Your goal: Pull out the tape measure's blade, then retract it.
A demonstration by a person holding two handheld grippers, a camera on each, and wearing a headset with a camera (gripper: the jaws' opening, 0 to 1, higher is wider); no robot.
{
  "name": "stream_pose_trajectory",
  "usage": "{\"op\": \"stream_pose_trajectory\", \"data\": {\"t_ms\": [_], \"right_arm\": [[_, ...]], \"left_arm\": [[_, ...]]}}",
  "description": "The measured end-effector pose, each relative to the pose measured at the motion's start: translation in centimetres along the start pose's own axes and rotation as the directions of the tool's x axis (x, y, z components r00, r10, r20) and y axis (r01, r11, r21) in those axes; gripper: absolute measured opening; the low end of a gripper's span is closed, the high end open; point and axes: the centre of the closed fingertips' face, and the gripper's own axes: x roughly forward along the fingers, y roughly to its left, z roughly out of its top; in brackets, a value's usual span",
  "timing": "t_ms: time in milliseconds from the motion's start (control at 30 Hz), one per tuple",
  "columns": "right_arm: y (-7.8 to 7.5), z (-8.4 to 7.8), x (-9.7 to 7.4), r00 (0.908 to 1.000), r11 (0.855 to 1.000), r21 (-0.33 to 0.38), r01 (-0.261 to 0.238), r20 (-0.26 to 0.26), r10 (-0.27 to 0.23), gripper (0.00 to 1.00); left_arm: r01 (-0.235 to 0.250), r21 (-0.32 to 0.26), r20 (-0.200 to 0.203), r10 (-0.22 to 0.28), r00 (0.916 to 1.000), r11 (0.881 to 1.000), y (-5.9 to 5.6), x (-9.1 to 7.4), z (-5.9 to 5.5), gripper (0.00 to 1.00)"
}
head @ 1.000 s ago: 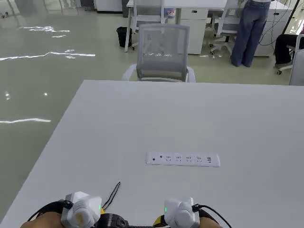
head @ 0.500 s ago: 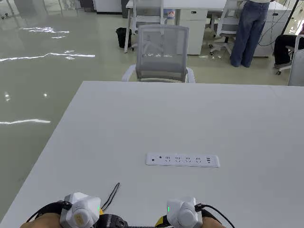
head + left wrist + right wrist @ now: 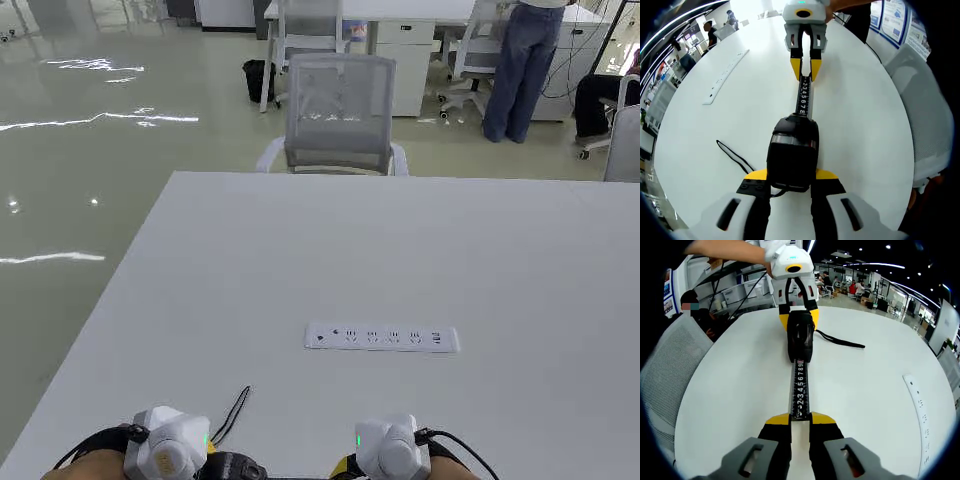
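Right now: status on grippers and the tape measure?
Left gripper shut on tape measure case. Right gripper shut on blade tip, short length out. Power strip off to the side, clear of the blade's line.

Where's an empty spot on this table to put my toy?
The wide bare stretch of table between the power strip and the chair is free. The near edge is crowded: the left gripper holds the tape measure, the right gripper its blade, with a black strap beside.
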Motion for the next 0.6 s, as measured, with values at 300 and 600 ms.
{"op": "stream_pose_trajectory", "data": {"t_ms": [300,600], "right_arm": [[-0.05,-0.32,-0.52,1.0000,1.000,-0.001,0.002,0.002,-0.002,0.10],[-0.02,-0.72,-0.75,1.0000,1.000,0.004,0.001,0.003,-0.001,0.10]], "left_arm": [[-0.001,-0.002,0.001,0.001,1.0000,1.000,0.05,0.02,-0.04,0.26],[-0.001,-0.004,0.003,0.001,1.0000,1.000,0.05,0.06,0.01,0.26]]}}
